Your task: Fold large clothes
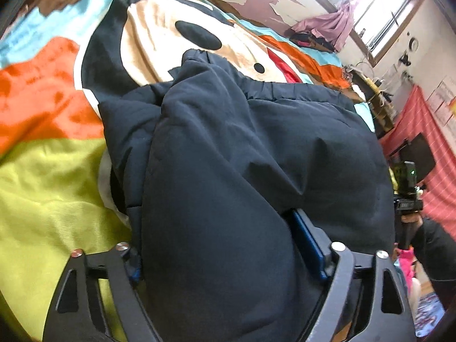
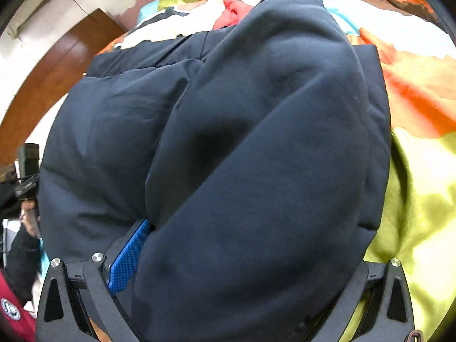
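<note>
L claw: jaws apart w/ a thick roll of the padded navy-blue jacket bunched between them, clamped on it. The blue textured pad on one finger presses the fabric's side; the other finger is mostly buried under cloth, only a sliver of blue showing.

R claw: same story, clamped on a fat fold of the jacket. One blue dimpled pad shows against the fabric, the opposite finger is hidden by the cloth, so contact on that side can't be confirmed. Black metal linkages w/ silver bolts frame both views.

Jacket lies on the bed, on a bright cartoon-print blanket: orange, lime, light blue, w/ a big black-and-cream face shape. Fabric is matte, smooth, puffy, w/ stitched quilt lines and soft creases; the gripped parts rise toward each lens as rounded humps.

Only in L view: window w/ a lilac curtain bunched beside it, peeling pink wall paint, pink striped cloth at the room's side, plus the other handheld unit w/ a green light, at the jacket's far edge.

Only in R view: brown wooden door, white wall, a dark red garment w/ a round badge in the lower corner, and the blanket looking glossy lime where light hits.
</note>
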The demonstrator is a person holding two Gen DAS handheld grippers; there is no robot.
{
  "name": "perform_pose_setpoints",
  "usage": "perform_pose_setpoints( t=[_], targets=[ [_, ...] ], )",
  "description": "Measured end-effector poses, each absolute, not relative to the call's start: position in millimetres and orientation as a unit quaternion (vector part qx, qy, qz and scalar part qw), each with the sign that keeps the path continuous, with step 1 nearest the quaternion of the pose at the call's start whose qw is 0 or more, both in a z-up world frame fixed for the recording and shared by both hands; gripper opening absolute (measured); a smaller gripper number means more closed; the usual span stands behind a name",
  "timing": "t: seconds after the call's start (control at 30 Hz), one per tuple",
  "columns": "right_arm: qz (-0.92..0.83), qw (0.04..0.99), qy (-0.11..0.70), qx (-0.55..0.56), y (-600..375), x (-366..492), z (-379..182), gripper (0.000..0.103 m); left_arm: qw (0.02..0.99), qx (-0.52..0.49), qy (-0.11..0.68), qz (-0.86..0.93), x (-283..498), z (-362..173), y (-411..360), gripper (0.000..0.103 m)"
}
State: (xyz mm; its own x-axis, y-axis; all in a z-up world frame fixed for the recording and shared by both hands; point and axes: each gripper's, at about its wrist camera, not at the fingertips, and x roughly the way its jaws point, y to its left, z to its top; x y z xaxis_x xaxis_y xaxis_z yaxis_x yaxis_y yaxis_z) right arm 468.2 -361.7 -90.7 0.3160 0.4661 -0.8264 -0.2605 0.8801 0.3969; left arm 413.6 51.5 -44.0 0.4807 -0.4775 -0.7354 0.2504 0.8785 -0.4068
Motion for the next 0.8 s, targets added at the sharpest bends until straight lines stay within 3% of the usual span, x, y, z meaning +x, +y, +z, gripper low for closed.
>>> perform_pose_setpoints(
  t=[0.07, 0.23, 0.47, 0.53, 0.67, 0.8],
  targets=[
    [0.216, 0.808, 0.54, 0.091, -359, 466, -87, 0.095, 0.859, -0.11, 0.453, -0.211, 407, -41, 49, 0.07],
    [0.19, 0.824, 0.532, 0.042, -342, 457, -71, 0.069, 0.867, -0.103, 0.44, -0.21, 397, -43, 47, 0.059],
    [0.137, 0.821, 0.554, -0.018, -311, 453, -62, 0.057, 0.87, -0.118, 0.432, -0.205, 392, -34, 44, 0.038],
    [0.132, 0.828, 0.545, -0.016, -310, 450, -57, 0.045, 0.872, -0.123, 0.429, -0.201, 389, -30, 43, 0.035],
    [0.13, 0.847, 0.516, 0.006, -311, 437, -43, 0.029, 0.873, -0.139, 0.424, -0.197, 386, -17, 42, 0.026],
    [0.138, 0.868, 0.476, 0.026, -302, 422, -9, 0.024, 0.885, -0.125, 0.395, -0.213, 378, 11, 45, 0.025]
  ],
)
